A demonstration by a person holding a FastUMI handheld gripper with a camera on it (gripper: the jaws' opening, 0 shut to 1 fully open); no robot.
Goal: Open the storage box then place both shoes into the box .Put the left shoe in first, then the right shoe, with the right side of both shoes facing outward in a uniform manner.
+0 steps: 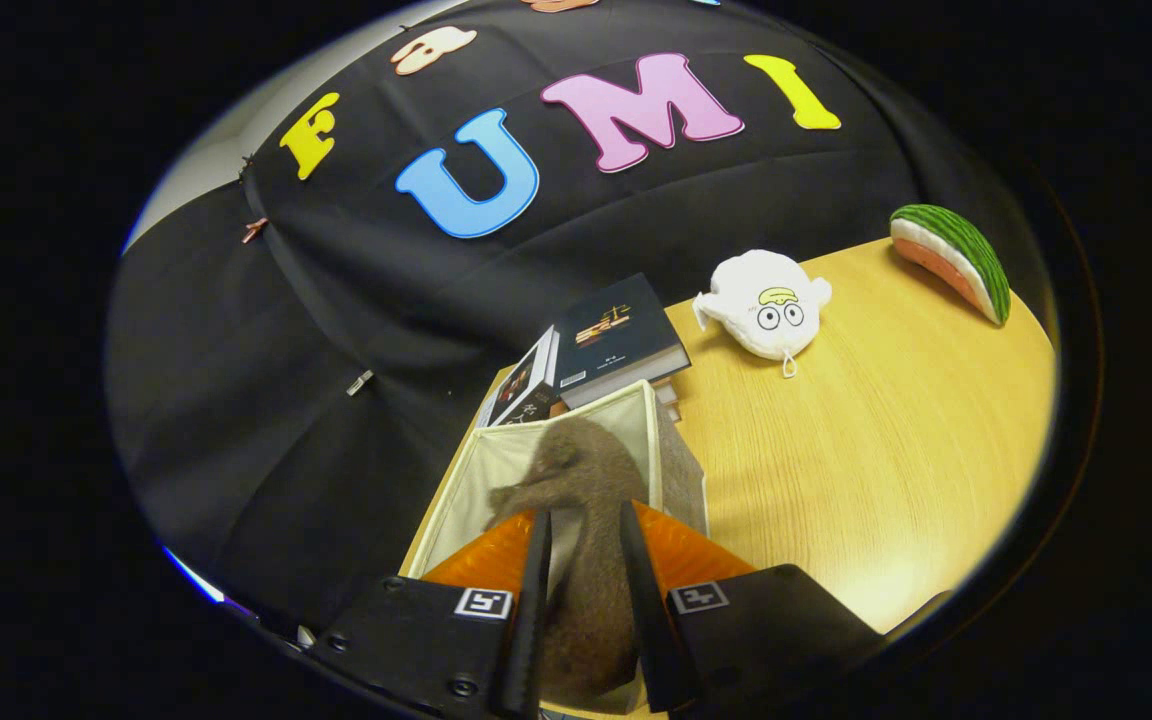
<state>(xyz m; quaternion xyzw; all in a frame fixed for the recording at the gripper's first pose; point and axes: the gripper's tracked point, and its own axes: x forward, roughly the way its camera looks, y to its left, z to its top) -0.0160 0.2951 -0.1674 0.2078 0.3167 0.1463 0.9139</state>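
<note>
A grey-brown fuzzy shoe (pixel 581 480) is pinched between both fingers (pixel 536 560) of my gripper (pixel 583 530), which is shut on it. The shoe hangs over the open cream fabric storage box (pixel 481 470), its upper end reaching into the box's mouth. The box's far wall (pixel 626 405) rises just beyond the shoe. I cannot tell which shoe of the pair this is. The inside bottom of the box is hidden by the shoe and the fingers.
Behind the box lies a stack of dark books (pixel 621 335), with another book (pixel 526 385) leaning beside it. A white plush toy (pixel 766 300) and a watermelon-slice plush (pixel 951 255) rest on the wooden table (pixel 886 450) to the right. Black cloth hangs to the left.
</note>
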